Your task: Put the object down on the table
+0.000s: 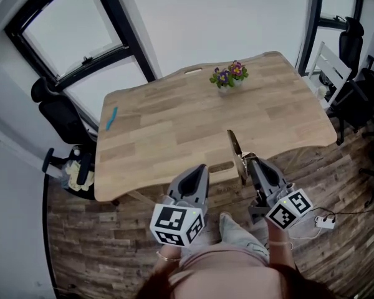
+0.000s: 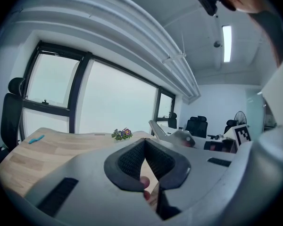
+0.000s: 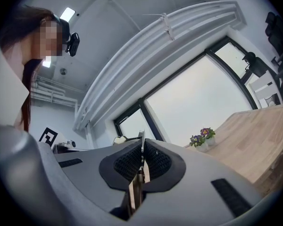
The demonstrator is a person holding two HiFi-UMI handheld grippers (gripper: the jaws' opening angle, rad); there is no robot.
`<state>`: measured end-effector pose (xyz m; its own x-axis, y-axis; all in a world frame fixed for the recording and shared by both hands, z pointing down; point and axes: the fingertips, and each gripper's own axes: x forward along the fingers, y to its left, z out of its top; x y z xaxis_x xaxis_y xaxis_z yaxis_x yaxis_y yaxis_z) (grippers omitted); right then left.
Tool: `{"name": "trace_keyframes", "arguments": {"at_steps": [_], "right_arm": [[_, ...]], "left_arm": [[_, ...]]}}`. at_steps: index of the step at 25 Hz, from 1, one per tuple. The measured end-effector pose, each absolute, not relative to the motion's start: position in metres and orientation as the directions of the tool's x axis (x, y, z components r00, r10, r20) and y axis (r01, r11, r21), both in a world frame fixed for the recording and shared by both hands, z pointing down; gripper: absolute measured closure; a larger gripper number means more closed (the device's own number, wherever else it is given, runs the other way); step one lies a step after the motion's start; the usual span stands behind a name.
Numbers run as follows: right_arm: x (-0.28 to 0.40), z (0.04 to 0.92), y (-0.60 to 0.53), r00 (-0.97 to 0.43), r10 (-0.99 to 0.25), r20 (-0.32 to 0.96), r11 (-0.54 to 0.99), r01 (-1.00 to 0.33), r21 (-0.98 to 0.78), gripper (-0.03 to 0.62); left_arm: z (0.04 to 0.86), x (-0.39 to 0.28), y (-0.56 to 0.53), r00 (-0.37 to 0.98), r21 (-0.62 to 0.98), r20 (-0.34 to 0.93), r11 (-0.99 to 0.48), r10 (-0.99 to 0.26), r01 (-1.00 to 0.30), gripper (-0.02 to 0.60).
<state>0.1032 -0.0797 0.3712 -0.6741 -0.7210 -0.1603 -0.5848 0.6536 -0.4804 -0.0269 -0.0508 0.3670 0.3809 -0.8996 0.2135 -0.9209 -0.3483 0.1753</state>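
My right gripper (image 1: 252,162) is shut on a thin knife-like tool (image 1: 234,147) with a metal blade and a wooden handle. Held edge-up, the blade reaches over the near edge of the wooden table (image 1: 174,129). In the right gripper view the blade (image 3: 141,142) stands upright between the pads, with the handle (image 3: 134,192) below it. My left gripper (image 1: 202,168) hovers just short of the table's near edge, jaws shut with nothing between them. The left gripper view shows its pads (image 2: 132,157) meeting at the tip, and the tool (image 2: 158,128) off to the right.
A small pot of purple and yellow flowers (image 1: 229,76) stands at the table's far side. A blue item (image 1: 111,118) lies near the left edge. Black office chairs (image 1: 57,114) stand at the left, a white chair (image 1: 329,70) at the right. A power strip (image 1: 325,222) lies on the floor.
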Motion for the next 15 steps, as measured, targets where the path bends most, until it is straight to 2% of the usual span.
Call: {"name": "trace_keyframes", "arguments": {"at_steps": [15], "right_arm": [[0.08, 0.381, -0.165, -0.734, -0.661, -0.153, 0.693, -0.519, -0.501, 0.592]], "left_arm": [[0.372, -0.039, -0.133, 0.33, 0.174, 0.228, -0.295, -0.916, -0.94, 0.581]]}}
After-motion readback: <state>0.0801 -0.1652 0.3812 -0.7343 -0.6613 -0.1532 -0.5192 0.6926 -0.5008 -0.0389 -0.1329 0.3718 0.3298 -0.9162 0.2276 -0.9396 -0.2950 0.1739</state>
